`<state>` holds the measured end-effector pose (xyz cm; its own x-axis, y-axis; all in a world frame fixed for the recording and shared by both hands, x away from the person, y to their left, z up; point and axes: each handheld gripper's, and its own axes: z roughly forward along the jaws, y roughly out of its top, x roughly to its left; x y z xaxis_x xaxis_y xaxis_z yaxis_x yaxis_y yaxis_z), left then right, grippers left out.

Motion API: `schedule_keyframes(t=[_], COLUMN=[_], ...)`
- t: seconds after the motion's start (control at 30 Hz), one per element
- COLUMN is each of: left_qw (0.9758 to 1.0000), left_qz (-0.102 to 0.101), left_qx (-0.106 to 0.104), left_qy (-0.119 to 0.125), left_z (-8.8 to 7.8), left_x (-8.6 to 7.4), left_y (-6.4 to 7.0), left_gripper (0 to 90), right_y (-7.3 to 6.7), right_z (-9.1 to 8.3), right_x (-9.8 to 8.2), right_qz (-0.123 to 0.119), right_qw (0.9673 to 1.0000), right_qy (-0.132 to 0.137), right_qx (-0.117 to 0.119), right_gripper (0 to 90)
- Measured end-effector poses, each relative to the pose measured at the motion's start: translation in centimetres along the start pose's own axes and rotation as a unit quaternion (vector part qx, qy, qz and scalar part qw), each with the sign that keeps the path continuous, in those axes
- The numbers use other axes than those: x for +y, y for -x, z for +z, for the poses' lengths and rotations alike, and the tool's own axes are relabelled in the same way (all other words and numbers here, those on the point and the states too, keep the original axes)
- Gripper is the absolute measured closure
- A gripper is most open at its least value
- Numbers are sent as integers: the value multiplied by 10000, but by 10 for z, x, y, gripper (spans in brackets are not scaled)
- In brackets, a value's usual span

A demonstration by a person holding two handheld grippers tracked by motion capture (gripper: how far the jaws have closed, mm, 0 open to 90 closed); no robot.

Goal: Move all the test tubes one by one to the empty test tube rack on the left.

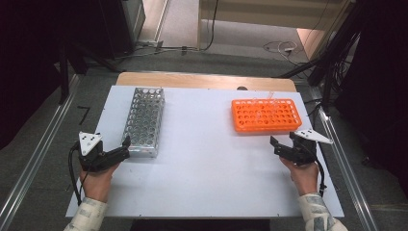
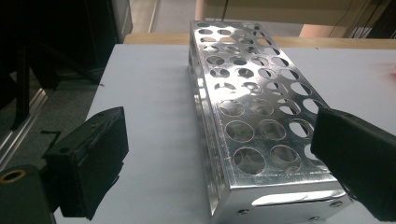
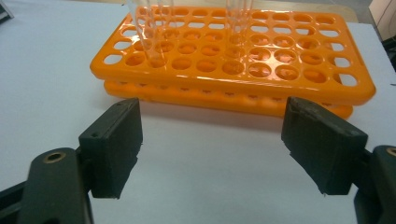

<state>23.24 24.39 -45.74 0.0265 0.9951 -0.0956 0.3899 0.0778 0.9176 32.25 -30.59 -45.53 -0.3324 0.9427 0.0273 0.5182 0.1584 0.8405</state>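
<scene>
Orange rack [image 1: 266, 115] far right, two clear tubes [image 3: 152, 32] standing in it | right gripper [image 1: 285, 143] released, just near of it | left gripper [image 1: 126, 147] released, at metal rack [image 1: 144, 120] near end

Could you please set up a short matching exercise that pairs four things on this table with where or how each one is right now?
Things:
1. metal rack
2. orange rack
3. left gripper
4. clear tubes

Places or states:
A. standing in holes of the orange rack
B. on the table's right side, ahead of the right gripper
C. open, jaws at the metal rack's near end
D. on the table's left side, no tubes seen in its holes

Pairs: 1-D, 2-B, 3-C, 4-A
</scene>
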Motion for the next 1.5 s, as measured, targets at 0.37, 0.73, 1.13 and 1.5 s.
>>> schedule_keyframes(t=[0.37, 0.73, 1.13, 1.5], left_qw=[10000, 10000, 10000, 10000], left_qz=[4, 20, 30, 15], left_qx=[14, 34, 52, 56], left_qy=[10, -4, 5, 17], left_z=[0, -1, -1, -1], left_x=[0, 0, -1, -1], left_y=[0, -2, -2, -3], left_gripper=[43, 43, 43, 43], right_y=[-13, -24, -37, -40], right_z=[18, 49, 77, 85], right_x=[10, 24, 29, 29], right_qz=[-91, -168, -388, -489], right_qw=[9998, 9992, 9986, 9984], right_qy=[61, 236, 237, 257], right_qx=[182, 287, 271, 141], right_gripper=[254, 442, 592, 725])
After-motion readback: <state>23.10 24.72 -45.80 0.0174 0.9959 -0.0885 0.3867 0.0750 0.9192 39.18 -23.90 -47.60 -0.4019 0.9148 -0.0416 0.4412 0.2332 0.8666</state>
